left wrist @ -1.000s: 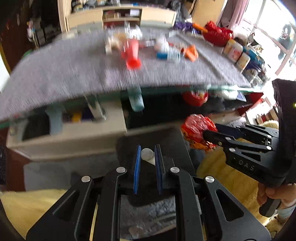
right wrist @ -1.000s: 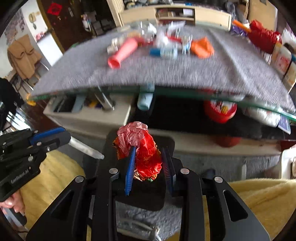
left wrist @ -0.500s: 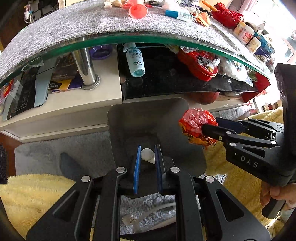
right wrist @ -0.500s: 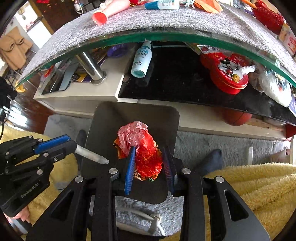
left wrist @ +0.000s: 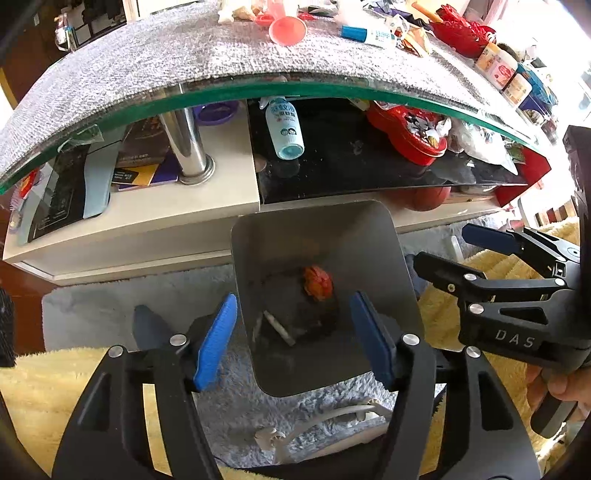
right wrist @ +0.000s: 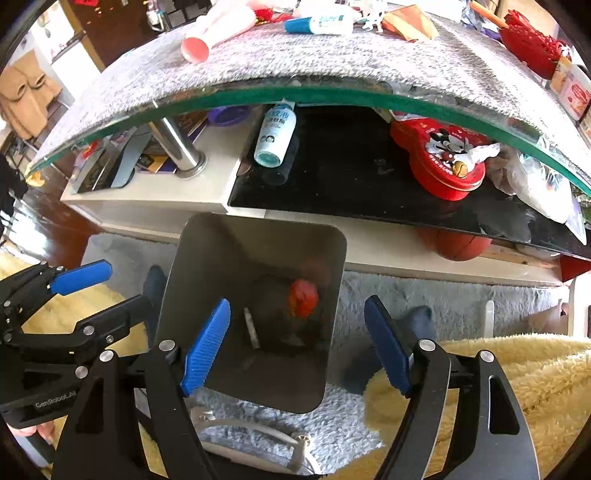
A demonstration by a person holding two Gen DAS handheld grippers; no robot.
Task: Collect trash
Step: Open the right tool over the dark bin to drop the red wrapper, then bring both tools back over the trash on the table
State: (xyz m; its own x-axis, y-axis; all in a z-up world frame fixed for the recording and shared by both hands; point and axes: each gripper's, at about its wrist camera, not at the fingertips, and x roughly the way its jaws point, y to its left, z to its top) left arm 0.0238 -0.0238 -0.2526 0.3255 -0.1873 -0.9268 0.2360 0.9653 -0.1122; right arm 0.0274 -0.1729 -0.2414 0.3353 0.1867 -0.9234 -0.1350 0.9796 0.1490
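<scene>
Trash lies at the bottom of a grey, square-mouthed waste bin (left wrist: 384,266): a crumpled red-orange wrapper (left wrist: 317,280) and, just beside it, a thin white tube-like stick (left wrist: 279,328). The wrapper is creased and glossy. The stick lies slanted on the dark bin floor. Both items sit well below the rim.

The bin stands on a pale grey shag rug (left wrist: 92,317) in front of a low white-and-black shelf unit (left wrist: 155,218). A white cable (left wrist: 332,413) lies on the rug near the bin's near edge. Yellow fleece fabric (right wrist: 517,376) flanks the bin on both sides. On the shelf lie a white-and-blue bottle (left wrist: 282,127) and a red tin with cartoon mice on it (right wrist: 439,155). Above it a glass tabletop (left wrist: 258,86) carries a grey mat (left wrist: 147,59) with a pink tube (right wrist: 214,31), a blue-capped tube (right wrist: 317,23) and other clutter.

The left gripper (left wrist: 291,336) hangs over the bin mouth. Its blue-padded jaws are opening, spread wide, with nothing between them. The right gripper (right wrist: 299,343) hangs likewise over the bin. Its jaws are opening, wide apart and empty. Each gripper appears at the edge of the other's view. Nothing blocks the bin opening.
</scene>
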